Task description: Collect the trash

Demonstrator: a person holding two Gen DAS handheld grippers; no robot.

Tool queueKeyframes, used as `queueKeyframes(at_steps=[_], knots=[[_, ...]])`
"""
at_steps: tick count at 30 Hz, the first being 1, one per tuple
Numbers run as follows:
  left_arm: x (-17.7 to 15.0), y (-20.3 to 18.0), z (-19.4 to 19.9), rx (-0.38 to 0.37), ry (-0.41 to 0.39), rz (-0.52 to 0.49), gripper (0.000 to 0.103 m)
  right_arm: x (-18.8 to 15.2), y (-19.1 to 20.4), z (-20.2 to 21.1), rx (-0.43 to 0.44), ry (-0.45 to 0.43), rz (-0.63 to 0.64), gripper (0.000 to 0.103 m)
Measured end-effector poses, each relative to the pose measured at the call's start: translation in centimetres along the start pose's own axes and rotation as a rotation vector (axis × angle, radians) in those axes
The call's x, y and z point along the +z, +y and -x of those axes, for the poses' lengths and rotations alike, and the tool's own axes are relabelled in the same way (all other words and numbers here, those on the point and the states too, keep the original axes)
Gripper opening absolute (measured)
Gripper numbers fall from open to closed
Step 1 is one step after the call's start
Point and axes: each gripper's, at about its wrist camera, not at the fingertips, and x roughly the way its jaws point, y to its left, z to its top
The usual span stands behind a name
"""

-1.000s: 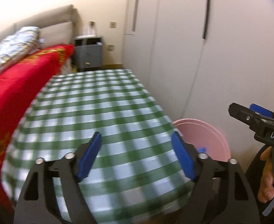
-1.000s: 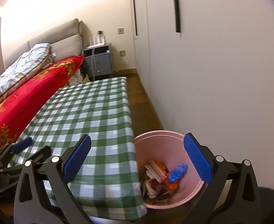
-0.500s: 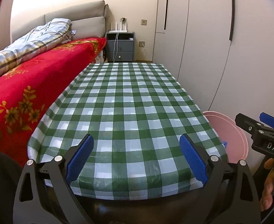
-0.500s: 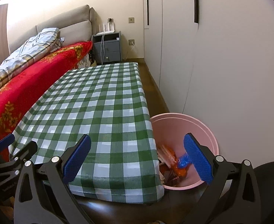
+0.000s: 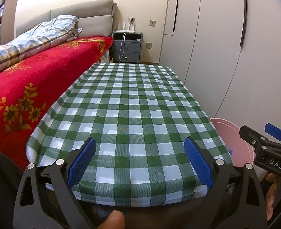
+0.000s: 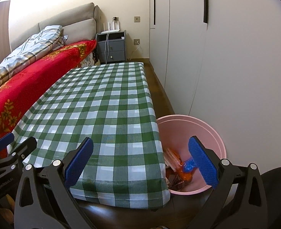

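A pink bin (image 6: 211, 131) stands on the floor at the table's near right corner; it also shows in the left wrist view (image 5: 234, 139). Inside it lie orange and blue wrappers (image 6: 184, 167). The table with a green checked cloth (image 5: 136, 114) shows no trash on it; it also fills the right wrist view (image 6: 102, 110). My left gripper (image 5: 139, 161) is open and empty over the table's near edge. My right gripper (image 6: 140, 161) is open and empty, straddling the table's near right corner and the bin.
A bed with a red blanket (image 5: 29, 84) runs along the table's left side. A grey nightstand (image 5: 128, 47) stands at the far wall. White wardrobe doors (image 6: 226, 47) line the right side, with a narrow strip of floor (image 6: 159, 95) between them and the table.
Both grippers have pulled back and levelled, so the views swung from the bin toward the whole table. Both stayed open and empty.
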Motion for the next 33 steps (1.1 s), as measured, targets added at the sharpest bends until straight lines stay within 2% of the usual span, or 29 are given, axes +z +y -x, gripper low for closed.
queueKeyframes(at_steps=[33], knots=[[0.1, -0.27, 0.45, -0.001, -0.024, -0.014, 0.092, -0.21, 0.19, -0.13, 0.001, 0.005, 0.005, 0.098]])
